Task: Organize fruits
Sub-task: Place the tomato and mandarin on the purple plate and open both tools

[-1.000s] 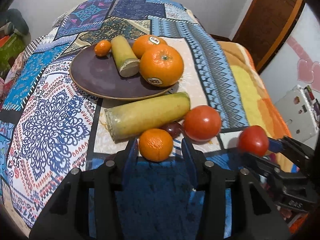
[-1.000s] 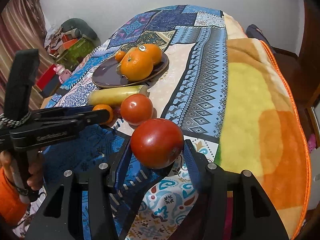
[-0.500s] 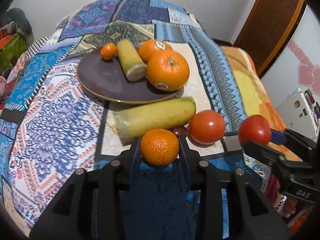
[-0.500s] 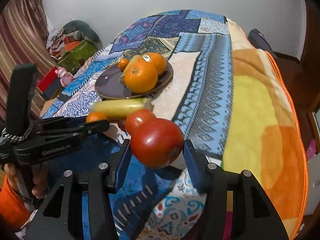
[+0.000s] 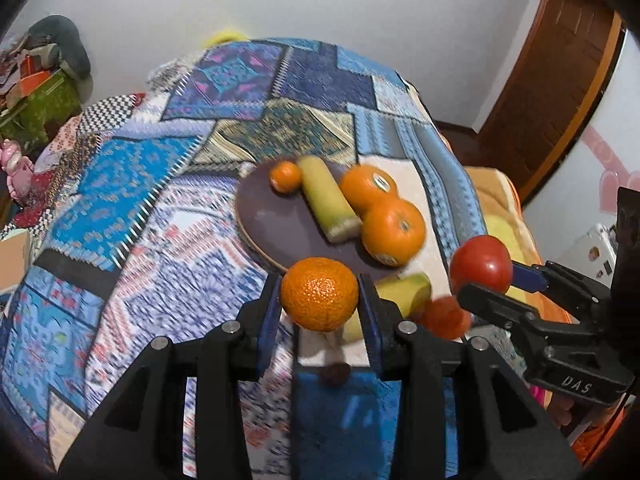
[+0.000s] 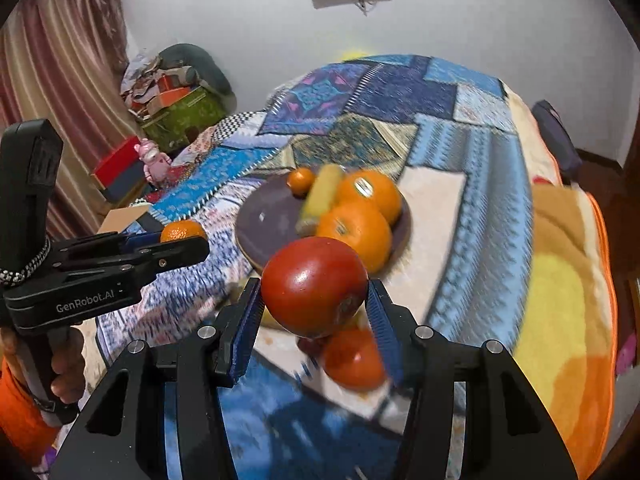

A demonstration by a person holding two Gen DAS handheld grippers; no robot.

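Nearest, the left gripper (image 5: 319, 300) is clamped on a mandarin (image 5: 319, 294), w/ both blue pads pressed to its sides; its jaws have just been closing onto it, and it is carried clear of the quilt (image 5: 120, 216). The right gripper (image 6: 314, 308) is likewise clamped on a tomato (image 6: 315, 287), held in the air.

Landmark: the brown plate (image 5: 276, 228). Both held fruits are seen on the near side of the plate, not yet over it. Just beside the plate's near rim a long yellow-green piece (image 5: 404, 290) is left on the quilt, and next to it a second tomato (image 6: 354, 358) and a small dark fruit (image 5: 335, 374), blurred. On the plate are set two big oranges (image 5: 393, 230), a short yellow-green piece (image 5: 326, 204) and a small mandarin (image 5: 285, 176), so only its left half is bare.

Risks, as judged: round smooth fruit can be squeezed out of flat pads if jerked; a tomato can be bruised by too hard a grip. If dropped on the plate's crowded side, the oranges could be knocked and rolled off. The two grippers are close together, so a clash is possible if both are brought in at once. The quilt is soft and domed, so anything released off the plate may roll away.

Beyond the plate: patchwork quilt in blues, an orange-yellow blanket (image 6: 568, 280) to the right, then white wall, wooden door (image 5: 560, 80), striped curtain (image 6: 60, 80), clutter in the corner.
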